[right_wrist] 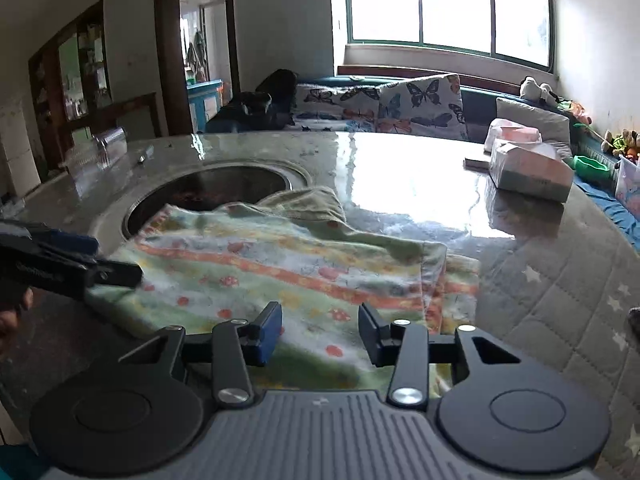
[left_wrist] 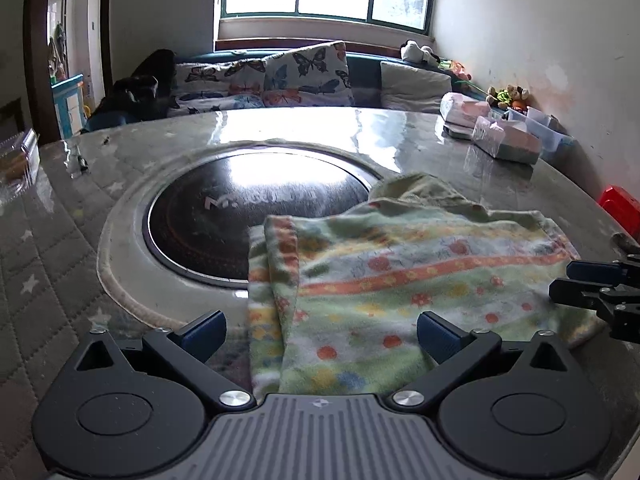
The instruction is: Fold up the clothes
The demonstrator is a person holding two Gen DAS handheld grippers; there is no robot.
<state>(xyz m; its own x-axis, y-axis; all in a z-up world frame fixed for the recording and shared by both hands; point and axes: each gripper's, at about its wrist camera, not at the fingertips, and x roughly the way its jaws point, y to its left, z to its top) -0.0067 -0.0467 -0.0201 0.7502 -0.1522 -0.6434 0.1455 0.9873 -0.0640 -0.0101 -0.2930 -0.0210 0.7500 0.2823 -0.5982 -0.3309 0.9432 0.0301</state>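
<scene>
A green, striped and dotted fleece garment (left_wrist: 400,280) lies folded flat on the round table, partly over the black cooktop; it also shows in the right wrist view (right_wrist: 280,264). My left gripper (left_wrist: 320,336) is open and empty, its jaws wide apart just above the garment's near left edge. My right gripper (right_wrist: 320,336) is open and empty over the garment's near edge. The right gripper's fingers (left_wrist: 592,280) show at the garment's right side in the left wrist view. The left gripper's fingers (right_wrist: 76,260) show at the left in the right wrist view.
A round black cooktop (left_wrist: 248,208) is sunk in the table's middle. Tissue packs (right_wrist: 528,164) and plastic boxes (left_wrist: 548,128) stand at the far right. A clear container (left_wrist: 16,164) sits at the left edge. A red object (left_wrist: 620,208) is at the right. A sofa with butterfly cushions (left_wrist: 304,76) stands behind.
</scene>
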